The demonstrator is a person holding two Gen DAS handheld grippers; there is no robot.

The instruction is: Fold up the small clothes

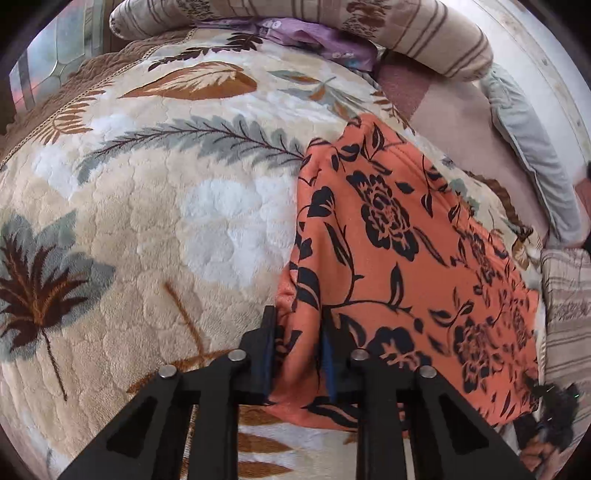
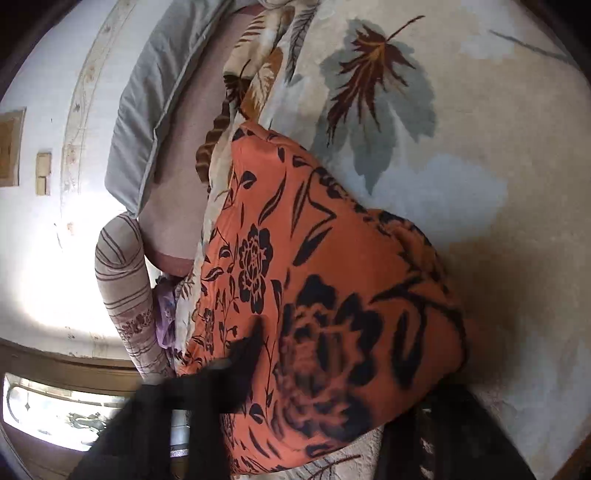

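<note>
The left gripper [image 1: 297, 350] has its jaws pinched on the near corner of the orange cloth [image 1: 399, 258], whose long axis runs away from them across the bed [image 1: 147, 221]. The right gripper [image 2: 325, 398] is at the opposite end, blurred; cloth lies between its jaws, but I cannot tell whether they grip.

Garment [image 1: 399, 258] lies on blanket [image 1: 166, 221], toward right side in left wrist view. Blanket covers bed. Left gripper [image 1: 297, 354] at garment's near left corner, cloth between fingers [image 1: 267, 354]. Right gripper [image 2: 332, 387] at garment's other near corner, right wrist view blurred. Long bolster [image 1: 424, 33] behind blanket, along far edge. Small cloth [image 1: 314, 40] just before bolster. Pillow [image 1: 532, 147] right of garment, by wall [image 1: 554, 74].
</note>
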